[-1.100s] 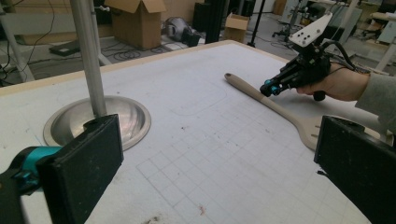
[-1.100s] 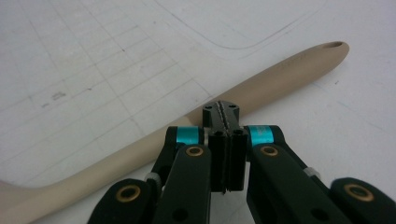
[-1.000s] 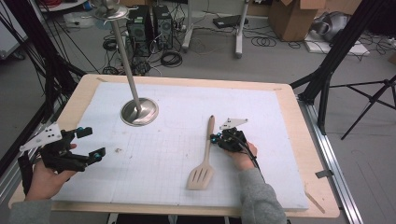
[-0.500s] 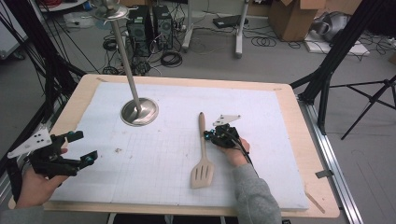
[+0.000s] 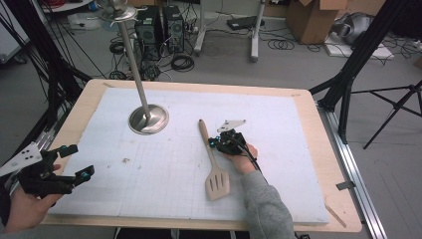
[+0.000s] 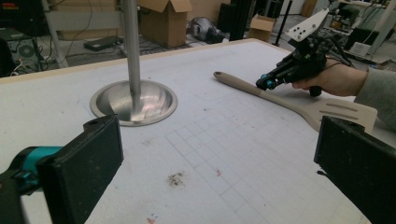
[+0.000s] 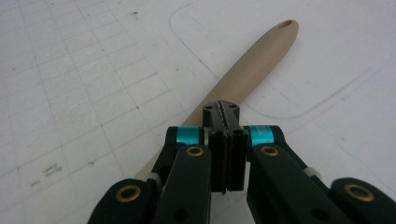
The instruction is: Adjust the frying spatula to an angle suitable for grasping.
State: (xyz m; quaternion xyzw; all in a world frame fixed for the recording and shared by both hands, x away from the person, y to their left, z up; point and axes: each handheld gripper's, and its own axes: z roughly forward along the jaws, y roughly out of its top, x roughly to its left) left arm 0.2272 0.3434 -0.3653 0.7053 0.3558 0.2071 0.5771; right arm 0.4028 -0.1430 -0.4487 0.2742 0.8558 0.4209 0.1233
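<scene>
In the high view the pale wooden slotted spatula [image 5: 213,162] lies flat near the table's [image 5: 308,149] front edge with white board free around it, beside the right tool [image 5: 217,143], whose jaws press together over its handle in the right gripper view, while the left tool [image 5: 74,162] is spread at the front-left corner.

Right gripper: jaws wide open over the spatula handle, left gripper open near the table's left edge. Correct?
Not quite. The right gripper is shut, its jaws pressed together above the spatula handle with nothing between them, as the right gripper view shows. The rest holds: in the high view the left gripper is open near the left edge of the table.
</scene>
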